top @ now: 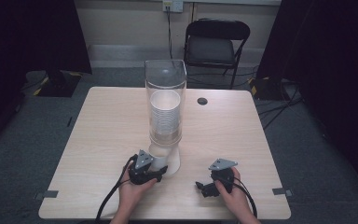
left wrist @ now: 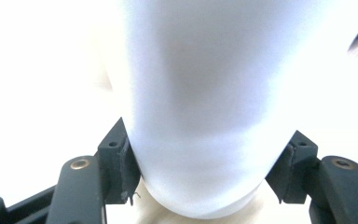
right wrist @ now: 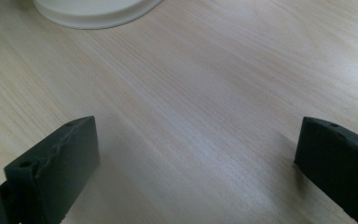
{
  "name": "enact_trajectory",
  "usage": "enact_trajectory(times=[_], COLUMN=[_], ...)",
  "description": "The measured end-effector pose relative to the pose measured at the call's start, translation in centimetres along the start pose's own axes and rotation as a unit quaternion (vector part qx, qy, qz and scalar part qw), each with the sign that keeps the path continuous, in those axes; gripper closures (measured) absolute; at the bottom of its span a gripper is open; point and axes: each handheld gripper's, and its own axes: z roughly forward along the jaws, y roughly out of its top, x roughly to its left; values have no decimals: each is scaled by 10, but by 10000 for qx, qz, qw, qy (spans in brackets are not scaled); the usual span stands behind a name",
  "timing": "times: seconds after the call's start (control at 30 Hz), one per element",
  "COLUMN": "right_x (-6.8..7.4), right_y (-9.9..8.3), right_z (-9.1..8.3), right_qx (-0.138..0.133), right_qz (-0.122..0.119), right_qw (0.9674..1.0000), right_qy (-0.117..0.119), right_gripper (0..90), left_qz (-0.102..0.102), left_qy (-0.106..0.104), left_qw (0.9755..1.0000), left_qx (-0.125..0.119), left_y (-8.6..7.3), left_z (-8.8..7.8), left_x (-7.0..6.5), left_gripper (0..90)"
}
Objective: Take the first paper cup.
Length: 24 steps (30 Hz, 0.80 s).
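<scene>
A clear cup dispenser is seen standing upright near the middle of the wooden counter, loaded with a stack of white paper cups. The lowest cup is seen protruding from the bottom of the tube, just above the dispenser's white base.

The left claw is held at that lowest cup. In the left gripper view the white cup wall is seen between the two black jaws, with both pads pressed against its sides; the cup is therefore pinched. The grip is placed low on the exposed part, judged to be the only section reachable below the tube and the natural place from which a single cup can be drawn downward out of the stack.

The right claw is held just above the counter to the right of the dispenser, apart from it. Its jaws are seen spread wide in the right gripper view, with bare wood between them and nothing gripped. It is judged to be kept clear so that the left side's pull is not obstructed, and ready to steady the dispenser if needed.

A black folding chair is noted beyond the counter.
</scene>
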Motion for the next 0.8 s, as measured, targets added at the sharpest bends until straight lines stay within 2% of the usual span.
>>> enact_trajectory(times=[0.1, 0.23, 0.33, 0.43, 0.57, 0.8], right_x=[0, -1, -1, -1, -1, -1], right_y=[0, 1, 1, 1, 1, 1], right_z=[0, 1, 1, 1, 1, 1], right_qx=[9, 7, 7, 6, 6, 7], right_qz=[2, -33, -31, -31, -29, -28], right_qw=[10000, 10000, 10000, 10000, 10000, 10000], right_qy=[10, 20, 18, 22, 21, 21], right_gripper=[0, 0, 0, 0, 0, 0], left_qz=[109, -110, -103, -145, -115, -147], left_qy=[-3, 9, -7, 66, 107, 288], left_qw=[9999, 9998, 9997, 9996, 9996, 9982], left_qx=[118, 177, 219, 216, 231, 498], left_y=[3, -8, -13, -15, -17, -25], left_z=[-7, -15, -16, -21, -28, -33], left_x=[4, 16, 17, 22, 31, 43], left_gripper=[361, 356, 355, 355, 354, 349])
